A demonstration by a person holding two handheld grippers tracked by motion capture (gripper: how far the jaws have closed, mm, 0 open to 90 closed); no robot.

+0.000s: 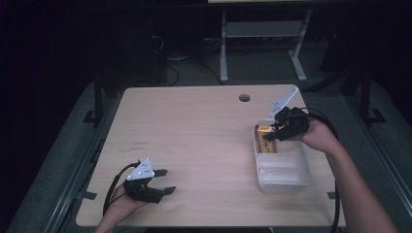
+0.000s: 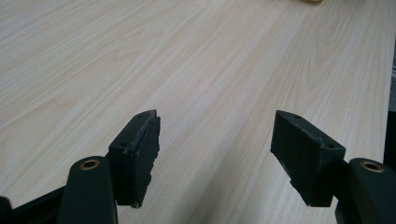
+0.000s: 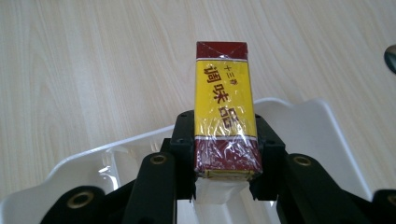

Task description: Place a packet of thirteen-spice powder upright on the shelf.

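Right gripper view: my right gripper (image 3: 226, 161) clamps the yellow box (image 3: 225, 112), long axis pointing away, over the white tray (image 3: 322, 121).

One wooden table (image 1: 194, 145) here, and one white plastic tray (image 1: 284, 177) on it. One yellow-and-red wrapped box (image 3: 225, 112), just the single pack. Two grippers in play: one left gripper (image 1: 164, 180), one right gripper (image 1: 273, 132), each with two black jaws. One round hole (image 1: 244, 98) in the tabletop.
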